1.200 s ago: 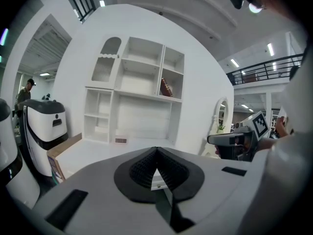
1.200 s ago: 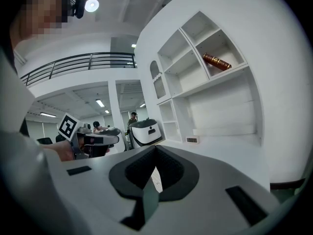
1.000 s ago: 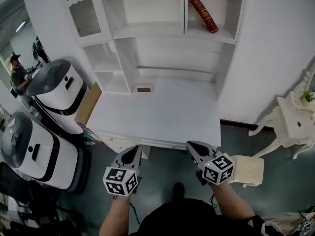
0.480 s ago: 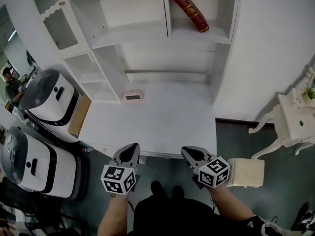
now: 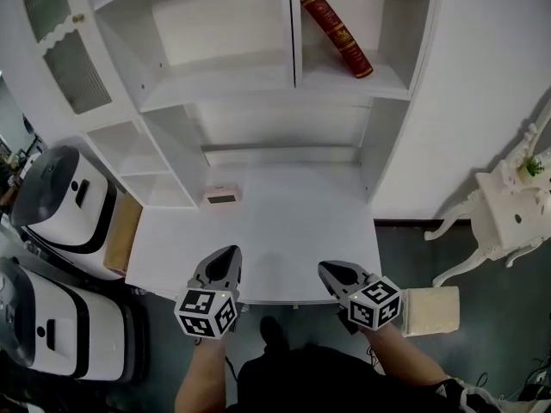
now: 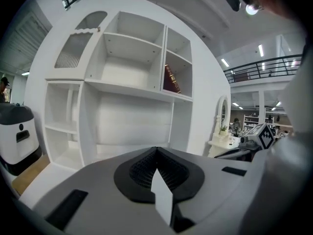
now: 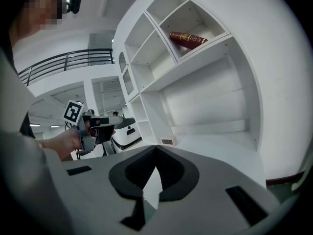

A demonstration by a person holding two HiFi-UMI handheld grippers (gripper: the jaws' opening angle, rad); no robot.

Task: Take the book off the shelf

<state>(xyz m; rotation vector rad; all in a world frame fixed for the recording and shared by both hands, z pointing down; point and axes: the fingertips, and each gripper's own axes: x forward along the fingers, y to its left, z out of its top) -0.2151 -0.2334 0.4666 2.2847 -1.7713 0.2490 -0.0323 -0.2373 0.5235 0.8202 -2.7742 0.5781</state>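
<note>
A dark red book (image 5: 337, 32) leans tilted in the upper right compartment of the white shelf unit (image 5: 293, 84); it also shows in the left gripper view as the book (image 6: 170, 80) and in the right gripper view as the book (image 7: 187, 38). My left gripper (image 5: 228, 255) and right gripper (image 5: 328, 270) hover side by side at the near edge of the white desk (image 5: 284, 231), far below the book. Both stand shut with nothing between the jaws. In its own view the left gripper (image 6: 156, 151) points at the shelf; the right gripper (image 7: 155, 150) does too.
A small pinkish clock-like box (image 5: 223, 196) sits at the desk's back left. Two white-and-grey machines (image 5: 62, 200) stand at the left. A white ornate side table (image 5: 508, 205) is at the right, a pale stool (image 5: 433, 299) beside my right arm.
The view has moved closer to the shelf unit: the desk and shelves have shifted and grown, the book now sits nearer. Both grippers stay shut, side by side.
</note>
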